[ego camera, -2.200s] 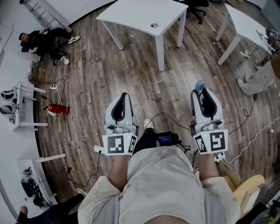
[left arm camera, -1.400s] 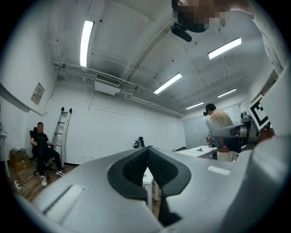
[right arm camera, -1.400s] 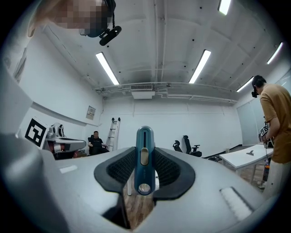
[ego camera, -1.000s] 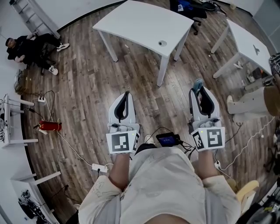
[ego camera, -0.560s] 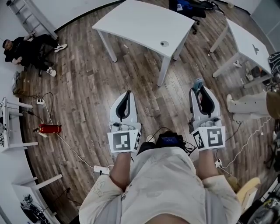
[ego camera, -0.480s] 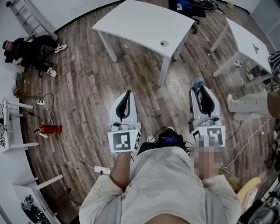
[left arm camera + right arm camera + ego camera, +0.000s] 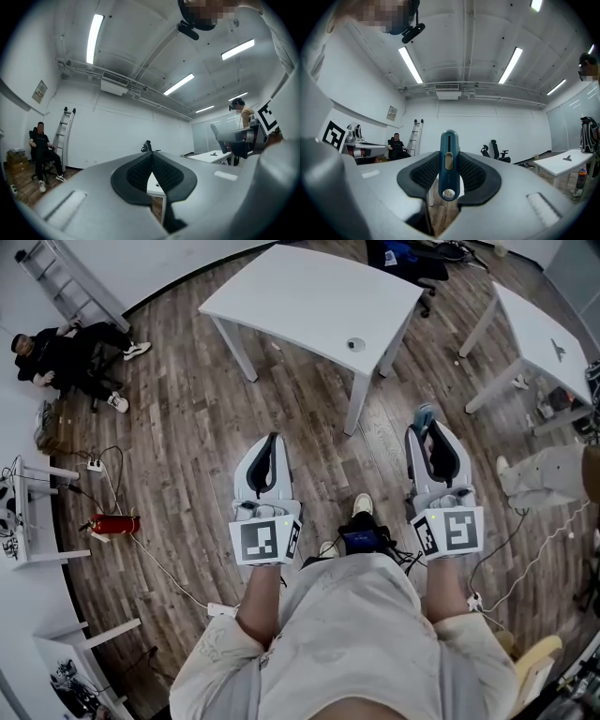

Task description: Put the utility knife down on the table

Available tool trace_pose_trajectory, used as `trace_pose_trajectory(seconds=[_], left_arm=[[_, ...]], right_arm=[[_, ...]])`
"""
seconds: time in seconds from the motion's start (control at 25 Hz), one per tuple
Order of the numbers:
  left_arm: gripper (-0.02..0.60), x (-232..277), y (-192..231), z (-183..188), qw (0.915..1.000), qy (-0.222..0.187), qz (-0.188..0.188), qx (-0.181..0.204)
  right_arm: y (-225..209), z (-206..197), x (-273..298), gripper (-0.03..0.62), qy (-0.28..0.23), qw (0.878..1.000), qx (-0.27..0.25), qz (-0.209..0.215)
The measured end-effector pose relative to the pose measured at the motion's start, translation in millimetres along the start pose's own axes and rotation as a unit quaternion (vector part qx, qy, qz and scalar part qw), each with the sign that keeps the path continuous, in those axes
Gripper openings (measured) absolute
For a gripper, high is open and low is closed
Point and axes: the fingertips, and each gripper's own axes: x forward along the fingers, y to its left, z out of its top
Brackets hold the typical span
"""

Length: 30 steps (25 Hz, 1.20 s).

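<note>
Well, my right gripper's point(image 7: 449, 183) jaws clamp the teal utility knife point(image 7: 448, 161), its end poking out beyond them; my left gripper's point(image 7: 152, 172) jaws meet, empty. Below lies bare floor point(image 7: 187, 437), the white table point(image 7: 300, 292) well ahead: loosening early would likely drop the knife short.

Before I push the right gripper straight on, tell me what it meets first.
Probably the table, which shows just behind the knife clamped in the right gripper. Nothing nearer shows, though depth is unclear.
</note>
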Motion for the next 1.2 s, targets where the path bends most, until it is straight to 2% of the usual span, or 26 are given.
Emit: trace_pose_trajectory(seconds=[0.08,0.32,0.72,0.8,0.84,0.96,1.0,1.2], left_arm=[[0.018,86.3,-14.9,-7.4,1.0000,0.004,-0.003,0.003],[0.018,239.4,-75.8,-21.0,0.9999,0.005,-0.009,0.013],[0.018,583.6,-198.1,-29.6,0.9995,0.010,-0.006,0.029],[0.018,662.4,-235.5,-39.1,0.9994,0.013,-0.005,0.031],[0.018,715.7,-261.5,-48.4,0.9993,0.016,-0.004,0.032],[0.018,921.0,-358.8,-86.4,0.9989,0.026,-0.004,0.039],[0.018,968.0,-382.1,-93.7,0.9987,0.028,-0.005,0.042],[0.018,1068.4,-447.6,-118.6,0.9978,0.034,-0.006,0.056]], right_arm=[[-63.7,-7.2,58.0,0.133,0.002,1.000,0.003,-0.001],[-205.2,-26.7,137.6,0.133,0.005,1.000,0.012,-0.006],[-511.0,-43.6,333.8,0.133,0.008,1.000,0.029,0.001],[-589.1,-52.4,372.4,0.133,0.009,0.999,0.031,0.002],[-642.7,-61.7,398.0,0.133,0.010,0.999,0.033,0.003],[-847.8,-100.5,498.3,0.133,0.015,0.999,0.043,0.003],[-895.9,-108.4,520.7,0.133,0.016,0.999,0.048,0.002],[-1011.3,-141.2,560.8,0.133,0.019,0.998,0.062,0.003]])
